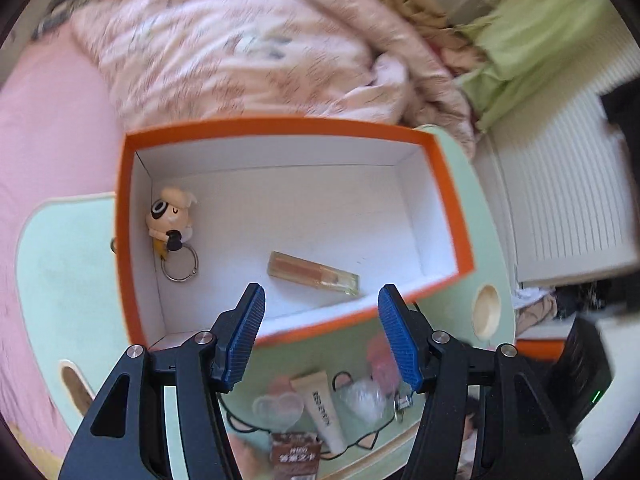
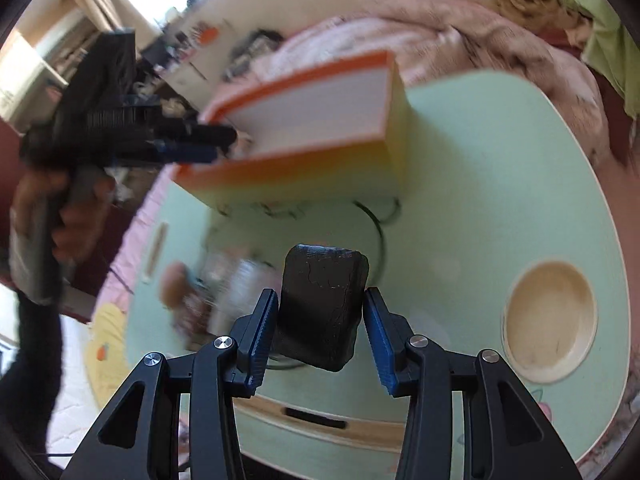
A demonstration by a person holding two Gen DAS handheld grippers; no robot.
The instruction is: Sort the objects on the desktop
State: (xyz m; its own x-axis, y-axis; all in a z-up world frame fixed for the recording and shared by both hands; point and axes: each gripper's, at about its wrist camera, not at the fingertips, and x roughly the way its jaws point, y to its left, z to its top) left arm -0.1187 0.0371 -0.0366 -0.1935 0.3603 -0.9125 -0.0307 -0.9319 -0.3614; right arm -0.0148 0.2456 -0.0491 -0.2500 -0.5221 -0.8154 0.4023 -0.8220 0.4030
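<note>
A pale mint-green bed table [image 1: 64, 264] with a light wooden edge and a round cup recess [image 2: 550, 322] stands on a bed with a pink sheet [image 1: 44, 120] and a rumpled pink quilt [image 1: 240, 52]; a green pillow [image 1: 536, 28] sits at the upper right of the left wrist view, with a white ribbed panel [image 1: 560, 184] below it. An orange box [image 1: 280, 128] with a white inside fills the middle of that view — a cartoon keychain figure [image 1: 172, 220] lies at its left wall and a small glass bottle [image 1: 314, 274] near its front wall. The left gripper [image 1: 320, 336] hangs over the box's near edge, fingers spread apart and holding nothing. Below it, blurred on the table, lie a cream tube [image 1: 324, 412], a brown packet [image 1: 296, 454] and clear wrappers. In the right wrist view, the right gripper [image 2: 320, 336] clasps a black blocky object [image 2: 322, 308] above the table, in the lower centre.
</note>
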